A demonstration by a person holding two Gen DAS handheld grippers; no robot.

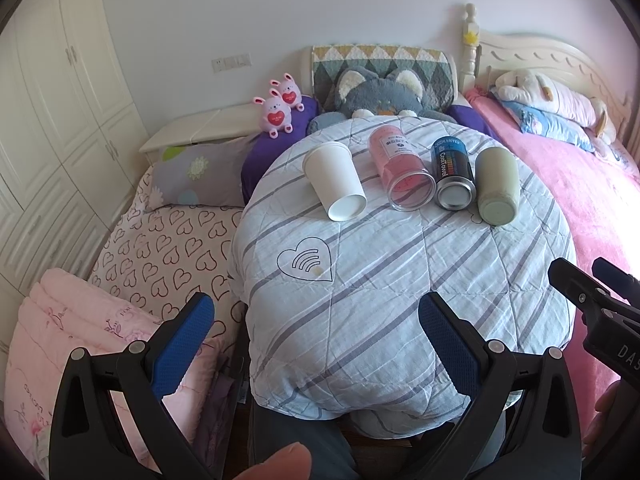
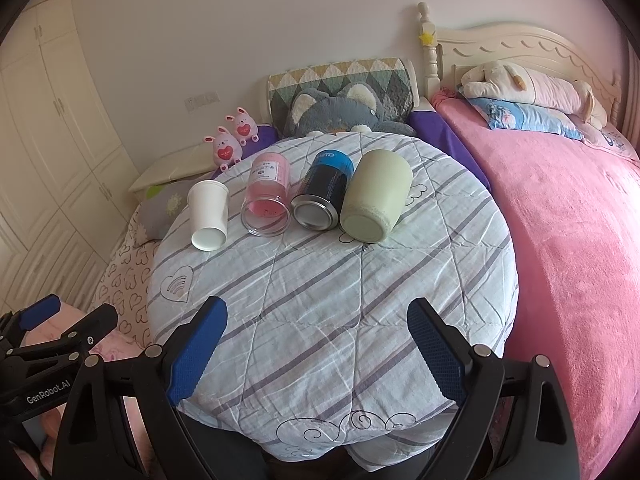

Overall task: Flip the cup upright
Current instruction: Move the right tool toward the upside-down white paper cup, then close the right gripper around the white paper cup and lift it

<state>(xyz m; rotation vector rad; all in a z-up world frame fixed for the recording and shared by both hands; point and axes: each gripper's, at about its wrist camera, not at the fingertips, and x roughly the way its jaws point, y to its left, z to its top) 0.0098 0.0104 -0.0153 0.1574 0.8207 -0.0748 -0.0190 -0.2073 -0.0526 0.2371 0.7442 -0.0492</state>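
Note:
Four containers lie on their sides in a row on a round table covered with a striped quilt, bases toward me. From the left: a white paper cup, a clear pink jar, a black and blue can, and a pale green cup. My left gripper is open and empty over the table's near edge. My right gripper is open and empty, also near the front edge. Each shows in the other's view: the right gripper, the left gripper.
Beds surround the table: a pink blanket on the right, a heart-print sheet on the left. Plush toys and pillows sit behind the table. White wardrobes stand at the left. A folded pink quilt lies at the near left.

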